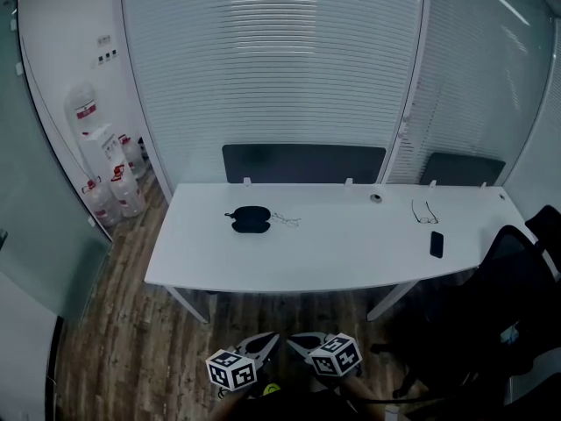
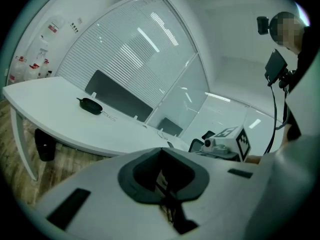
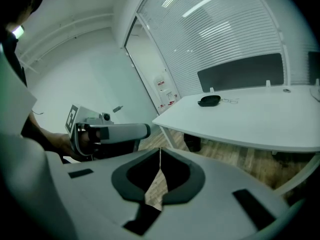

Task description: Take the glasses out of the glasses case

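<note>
Nearest, the left hand-held gripper and right hand-held gripper are hanging with jaws together, empty. Far off, the black oval glasses case is lying on the smooth white surface, with thin wire glasses just right of it.

Left gripper: near edge, left of centre, jaws pressed together, empty, aimed slightly downward.
Right gripper: just beside it, jaws pressed together, empty, tilted down more steeply.

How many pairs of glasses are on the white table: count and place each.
2. One thin wire pair lies right of the black oval glasses case; one dark-rimmed pair lies near the white table's right end. The case may hide another.
</note>
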